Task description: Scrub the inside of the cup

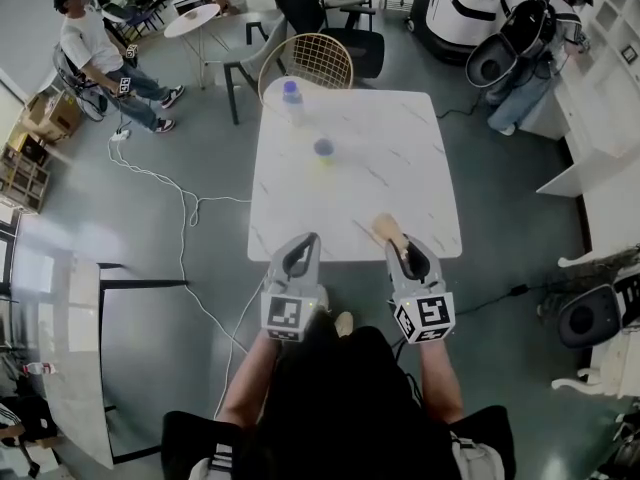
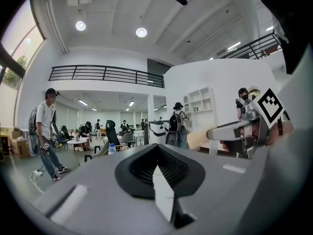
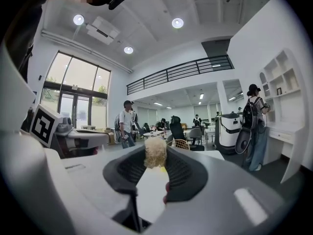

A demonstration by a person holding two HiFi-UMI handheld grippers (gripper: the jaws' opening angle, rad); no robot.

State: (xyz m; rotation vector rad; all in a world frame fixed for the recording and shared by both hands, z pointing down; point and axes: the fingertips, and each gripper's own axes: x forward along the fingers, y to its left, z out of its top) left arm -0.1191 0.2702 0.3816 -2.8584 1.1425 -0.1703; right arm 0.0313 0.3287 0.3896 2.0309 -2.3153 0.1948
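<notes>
Scrubbing not started; small blue cup [image 1: 323, 149] sits mid white marble table [image 1: 400, 158], well apart from both claws; right gripper [image 1: 408, 251] clamps tan fluffy brush [image 1: 388, 230]; left gripper [image 1: 303, 245] closed, empty.

White table [image 1: 400, 188] with cup [image 1: 323, 148], bottle [image 1: 291, 96]

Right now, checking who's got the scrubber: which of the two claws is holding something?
The right claw: a fluffy tan brush sticks out from between its jaws. The left claw is shut on nothing.
</notes>
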